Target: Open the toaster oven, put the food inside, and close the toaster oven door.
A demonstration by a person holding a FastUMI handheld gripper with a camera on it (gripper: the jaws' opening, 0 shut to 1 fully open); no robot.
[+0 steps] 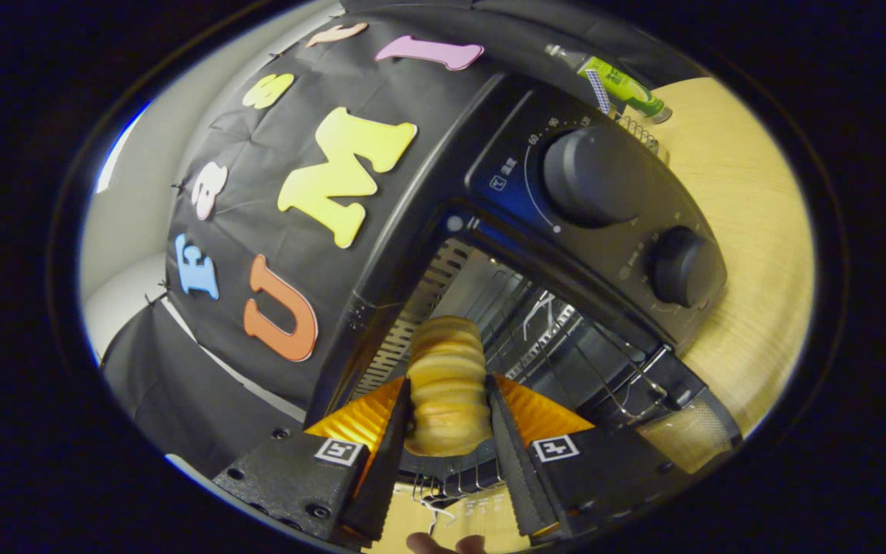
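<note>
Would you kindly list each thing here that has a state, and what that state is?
toaster oven: door open, cavity exposed.
wire rack: seated inside, bare.
pastry: held off the rack at the oven mouth.
gripper: fingers shut on the pastry.
green bottle: lying beyond the oven.

Gripper (449,431): two black fingers (385,454) w/ ribbed inner faces, orange backing, black blocks w/ screws and square b/w tags at 8 & 4 o'clock.
</note>
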